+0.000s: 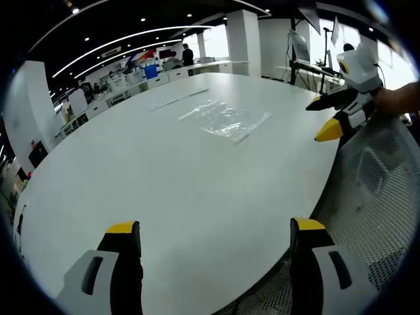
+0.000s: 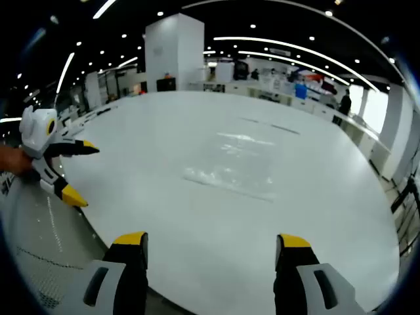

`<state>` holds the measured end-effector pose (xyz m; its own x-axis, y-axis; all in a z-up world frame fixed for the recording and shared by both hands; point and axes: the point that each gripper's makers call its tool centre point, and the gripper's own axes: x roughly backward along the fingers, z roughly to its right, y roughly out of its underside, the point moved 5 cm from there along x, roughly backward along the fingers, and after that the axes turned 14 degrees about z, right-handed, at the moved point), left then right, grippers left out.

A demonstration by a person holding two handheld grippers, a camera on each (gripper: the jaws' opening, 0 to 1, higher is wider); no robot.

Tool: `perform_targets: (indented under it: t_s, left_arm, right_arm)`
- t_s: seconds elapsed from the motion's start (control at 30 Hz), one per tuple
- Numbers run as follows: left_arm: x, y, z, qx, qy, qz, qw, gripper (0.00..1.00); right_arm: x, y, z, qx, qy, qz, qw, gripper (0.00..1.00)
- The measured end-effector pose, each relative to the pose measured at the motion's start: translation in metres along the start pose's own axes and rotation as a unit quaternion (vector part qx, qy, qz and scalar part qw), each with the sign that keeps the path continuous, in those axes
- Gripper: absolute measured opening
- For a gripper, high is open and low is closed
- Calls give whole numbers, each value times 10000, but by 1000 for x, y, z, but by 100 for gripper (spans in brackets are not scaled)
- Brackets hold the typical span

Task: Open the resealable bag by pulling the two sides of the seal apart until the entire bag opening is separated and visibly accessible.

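Fingers of the left gripper [image 1: 215, 228] and of the right gripper [image 2: 211, 240] stand wide apart, holding nothing, over the near edge of the white table [image 1: 164, 177]. The clear resealable bag [image 1: 225, 119] lies flat toward twelve o'clock, well apart from both; it looks empty, though glare blurs it. A mesh chair [image 1: 377, 187] sits at four o'clock.

text: none legible | labels — none | signs, far wall — too blurred to read
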<state>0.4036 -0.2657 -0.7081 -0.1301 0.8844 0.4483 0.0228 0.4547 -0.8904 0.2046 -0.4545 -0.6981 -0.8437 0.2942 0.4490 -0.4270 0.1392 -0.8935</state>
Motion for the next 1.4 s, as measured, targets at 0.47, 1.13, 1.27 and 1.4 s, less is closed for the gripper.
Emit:
perform_targets:
  t_s: [0.47, 1.13, 1.27, 1.4]
  left_arm:
    - [1, -1, -1, -102, -55, 16, 9999, 97]
    - [1, 0, 3, -149, 89, -75, 9998, 98]
    - [1, -1, 5, -159, 114, -35, 9998, 97]
    - [0, -1, 7, -242, 172, -28, 9996, 97]
  right_arm:
    - [1, -1, 0, -113, -5, 84, 9999, 80]
    - [0, 4, 1, -23, 6, -116, 9999, 80]
    - [0, 5, 2, -9, -2, -145, 9999, 79]
    - [1, 6, 3, -2, 22, -159, 9999, 79]
